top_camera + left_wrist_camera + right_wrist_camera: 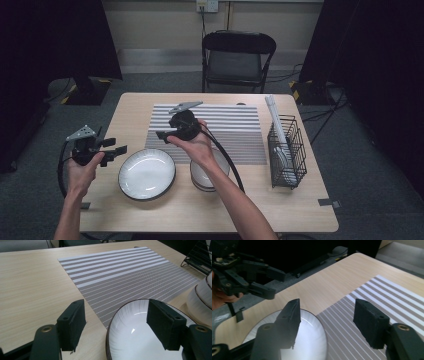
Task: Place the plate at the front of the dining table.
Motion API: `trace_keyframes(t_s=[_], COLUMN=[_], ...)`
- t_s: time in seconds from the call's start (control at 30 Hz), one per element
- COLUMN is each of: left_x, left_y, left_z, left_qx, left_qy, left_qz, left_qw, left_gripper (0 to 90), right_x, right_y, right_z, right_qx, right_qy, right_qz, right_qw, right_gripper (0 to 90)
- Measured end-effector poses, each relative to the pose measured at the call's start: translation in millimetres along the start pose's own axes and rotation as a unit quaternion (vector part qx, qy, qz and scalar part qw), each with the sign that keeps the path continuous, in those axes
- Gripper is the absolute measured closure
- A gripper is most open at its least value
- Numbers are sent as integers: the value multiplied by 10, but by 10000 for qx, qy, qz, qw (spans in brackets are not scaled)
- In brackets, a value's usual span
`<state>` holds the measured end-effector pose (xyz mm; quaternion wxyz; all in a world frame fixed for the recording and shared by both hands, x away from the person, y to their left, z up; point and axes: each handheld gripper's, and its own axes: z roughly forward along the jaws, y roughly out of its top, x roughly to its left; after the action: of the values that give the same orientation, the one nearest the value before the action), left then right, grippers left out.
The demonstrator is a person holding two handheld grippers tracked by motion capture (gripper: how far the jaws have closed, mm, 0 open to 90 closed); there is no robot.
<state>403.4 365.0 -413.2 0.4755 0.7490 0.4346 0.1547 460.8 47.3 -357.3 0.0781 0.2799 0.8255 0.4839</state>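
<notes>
A white plate with a dark rim [146,173] lies on the wooden table, near its front left. My left gripper [116,147] hovers just left of the plate, jaws open and empty. In the left gripper view the plate [135,340] sits low between and beyond the jaws of the left gripper [116,315]. My right gripper [164,134] is held above the front left corner of the striped placemat [225,130], pointing left, open and empty. In the right gripper view [328,312] the plate [307,340] lies below its jaws, with the left gripper [265,281] farther off.
A stack of white bowls [202,177] stands right of the plate, partly under my right forearm. A black wire rack [295,155] with white items stands at the table's right edge. A folding chair [237,55] is behind the table [280,210].
</notes>
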Motion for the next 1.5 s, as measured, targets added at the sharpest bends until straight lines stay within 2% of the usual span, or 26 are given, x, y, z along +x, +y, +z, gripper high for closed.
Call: trace_keyframes(t_s=[0.1,0.2,0.3,0.47,0.63,0.73,1.0,1.03,1.1,1.13,1.17,1.27,1.33,1.5], left_x=[15,39,59,71,67,69,113,120,128,128,128,125,131,140], left_y=[-29,-54,-72,-88,-104,-113,-144,-147,-157,-157,-167,-176,-186,-210], left_z=[-1,-9,-16,-20,20,33,38,37,42,42,57,68,83,117], left_qx=[46,70,41,32,143,202,179,194,220,220,250,316,341,398], left_qy=[-20,6,-53,-20,-30,-63,-77,-80,-81,-81,-70,-44,-56,-82], left_qz=[-9,-5,-40,-26,30,70,-54,-46,-86,-86,-94,-76,-94,-131], left_qw=[10000,10000,10000,10000,9999,9998,9998,9998,9997,9997,9996,9995,9994,9991], left_gripper=[311,310,309,309,320,339,339,340,341,343,346,355,364,417], right_x=[93,142,162,170,197,213,290,308,323,323,324,332,316,293], right_y=[37,70,87,84,79,72,68,57,49,49,45,33,11,-66], right_z=[112,178,245,330,414,468,622,664,695,695,739,790,838,945], right_qx=[62,74,78,147,148,149,382,417,433,433,512,625,722,846], right_qy=[149,235,321,358,367,460,405,460,499,499,558,564,559,413], right_qz=[-40,-85,-59,-61,-115,-145,-385,-341,-269,-269,-147,-134,-24,84], right_qw=[9999,9997,9994,9992,9992,9987,9977,9975,9975,9975,9970,9964,9958,9955], right_gripper=[416,432,447,483,542,565,601,648,682,682,693,680,676,691])
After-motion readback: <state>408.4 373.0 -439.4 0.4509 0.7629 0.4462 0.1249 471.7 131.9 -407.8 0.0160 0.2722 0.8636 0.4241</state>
